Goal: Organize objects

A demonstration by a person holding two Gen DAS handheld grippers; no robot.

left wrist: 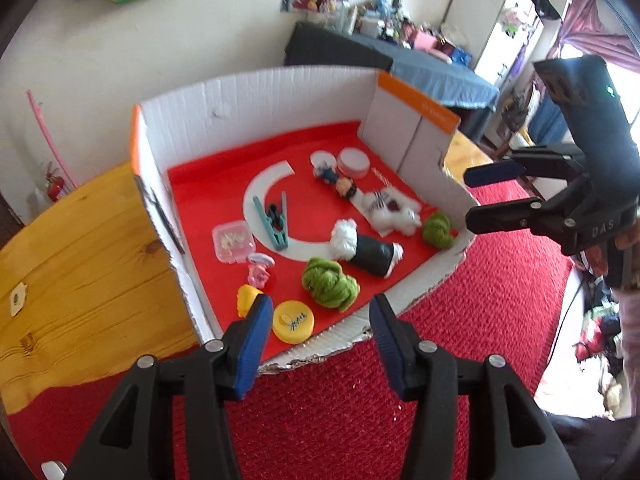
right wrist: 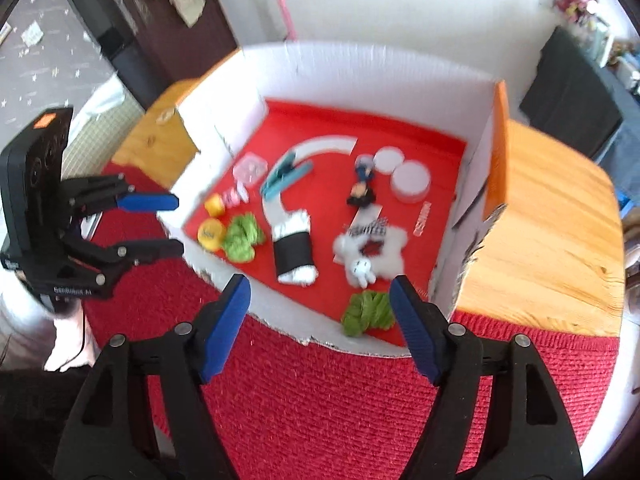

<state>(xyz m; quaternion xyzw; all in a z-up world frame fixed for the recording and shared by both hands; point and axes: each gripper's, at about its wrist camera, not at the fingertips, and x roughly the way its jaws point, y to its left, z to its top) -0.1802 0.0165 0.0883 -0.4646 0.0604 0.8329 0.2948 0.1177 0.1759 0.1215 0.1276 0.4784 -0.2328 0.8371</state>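
Note:
A white cardboard box [left wrist: 256,96] with a red floor holds small items. In it lie two green yarn balls [left wrist: 329,283] [left wrist: 438,229], a black roll with white fur ends [left wrist: 366,250], a white plush toy [left wrist: 394,210], a teal clothes peg [left wrist: 276,222], a clear small case [left wrist: 233,242] and a yellow lid [left wrist: 293,321]. My left gripper [left wrist: 320,316] hovers open over the box's torn front edge, nothing between its fingers. My right gripper [right wrist: 320,292] is open above the front edge too, beside a green yarn ball [right wrist: 367,312]. Each gripper shows in the other's view: right gripper [left wrist: 474,196], left gripper [right wrist: 179,224].
The box stands on a red woven mat [left wrist: 360,420] over a wooden table [left wrist: 80,272]. Two small figurines [left wrist: 338,182], a white round tub [left wrist: 353,162], a pink toy [left wrist: 259,270] and a yellow piece [left wrist: 247,298] also lie inside. A person's sleeve [left wrist: 630,320] is at the right.

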